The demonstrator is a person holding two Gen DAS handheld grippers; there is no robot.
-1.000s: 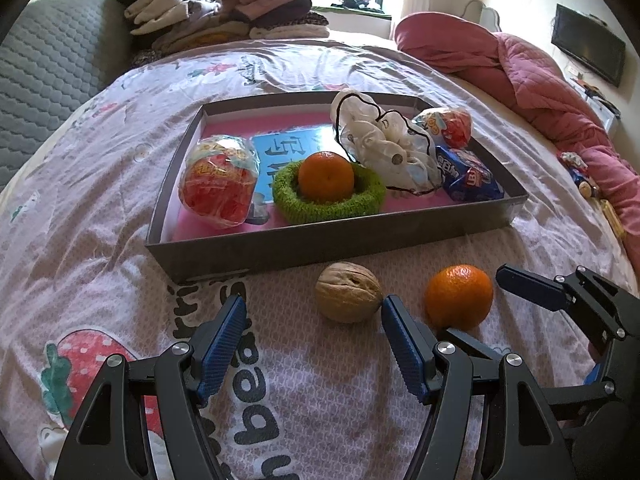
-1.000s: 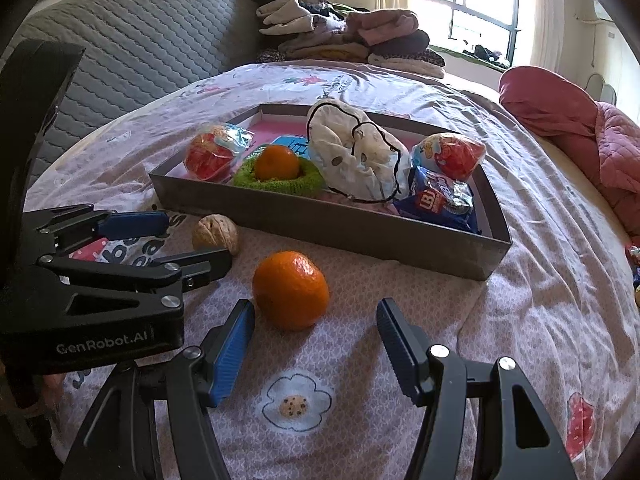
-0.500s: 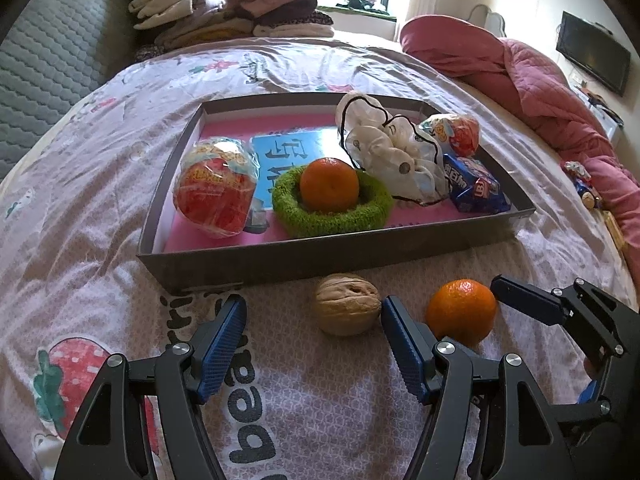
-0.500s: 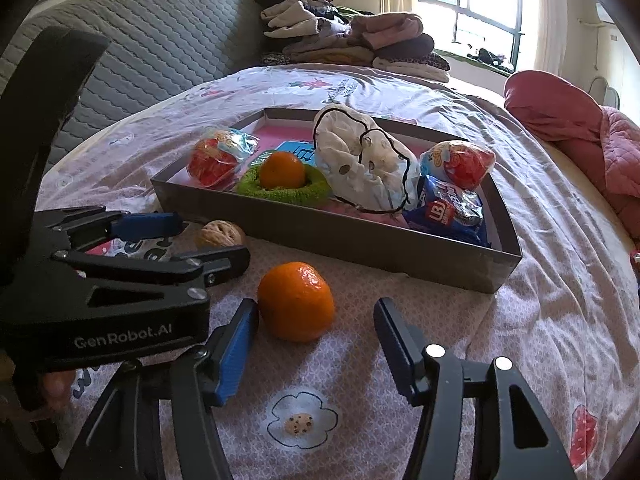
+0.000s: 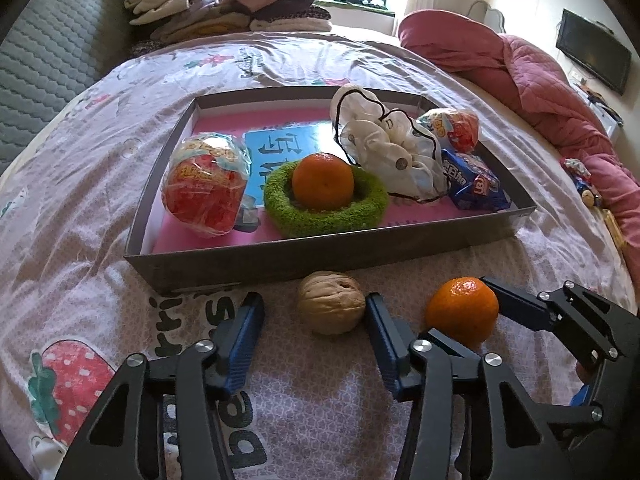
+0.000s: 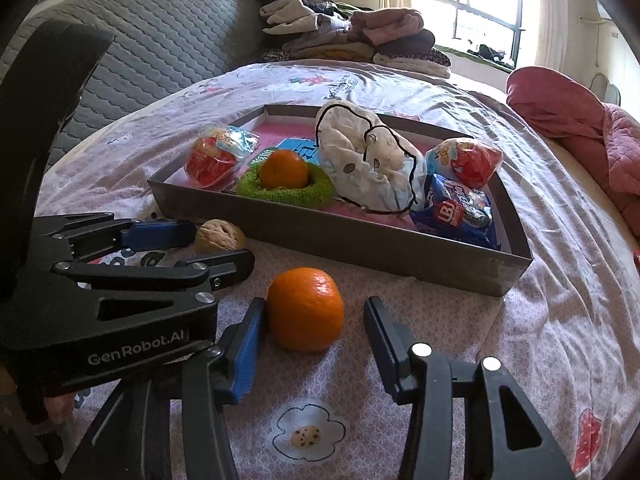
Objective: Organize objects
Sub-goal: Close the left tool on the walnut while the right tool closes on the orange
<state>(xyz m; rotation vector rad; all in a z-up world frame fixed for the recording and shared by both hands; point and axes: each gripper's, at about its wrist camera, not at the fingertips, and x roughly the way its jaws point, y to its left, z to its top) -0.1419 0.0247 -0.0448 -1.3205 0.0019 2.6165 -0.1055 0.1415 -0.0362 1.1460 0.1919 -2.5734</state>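
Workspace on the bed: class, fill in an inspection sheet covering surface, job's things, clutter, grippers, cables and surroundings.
Surface: patterned bedsheet, wrinkled.
Job's things: walnut and loose orange lie outside the grey tray; the tray holds a second orange in a green ring, plus wrapped snacks.
Clutter: folded clothes.
Grippers: left gripper has just been closing around the walnut, one side still clear; right gripper likewise closing around the loose orange, not clamped.
Cables: nothing seen.
Surroundings: pink quilt, window.
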